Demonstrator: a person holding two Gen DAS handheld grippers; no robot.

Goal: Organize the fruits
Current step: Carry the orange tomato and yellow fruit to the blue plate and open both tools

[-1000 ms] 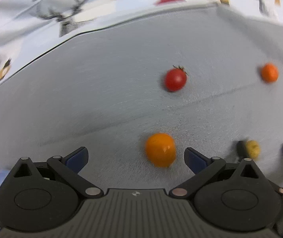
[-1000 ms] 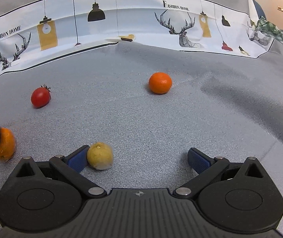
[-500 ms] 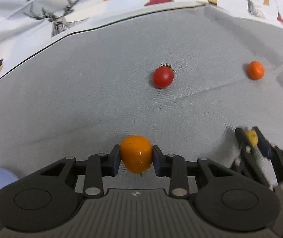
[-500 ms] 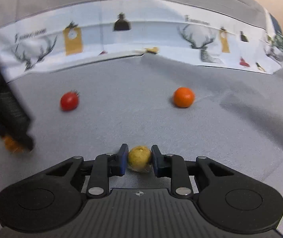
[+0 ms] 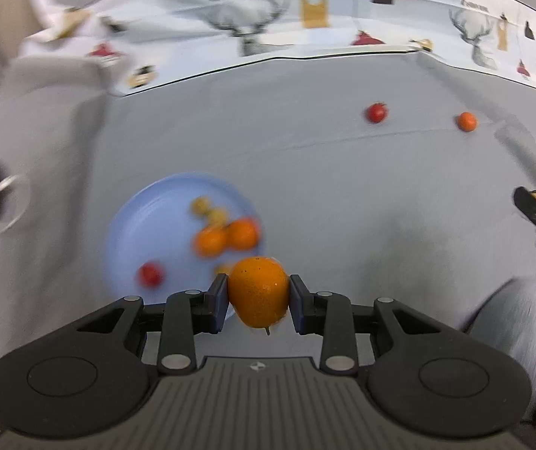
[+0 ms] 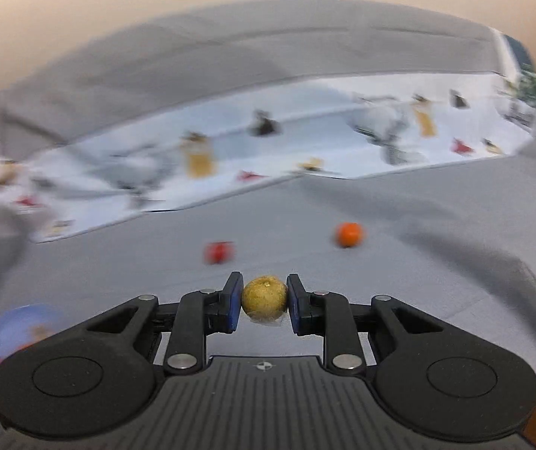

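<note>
Grey cloth (image 5: 324, 195) covers the bench, with a white printed cloth (image 5: 305, 30) along its far edge. Only the left wrist view shows the blue plate (image 5: 140, 225) clearly, with blurred oranges and a small red fruit on it. The left tool (image 5: 258, 298) clamps an orange fruit (image 5: 258, 292) above the plate's near rim. The right tool (image 6: 264, 300) pinches a small yellow fruit (image 6: 264, 297). A loose orange (image 6: 348, 235) and a tomato (image 6: 218, 252) lie well apart on the bench beyond.

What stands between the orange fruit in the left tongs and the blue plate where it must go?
Nothing visible does. The left tongs hold the orange fruit at the near edge of the blue plate. Fruits already lie on its right half; its left half is bare.
</note>
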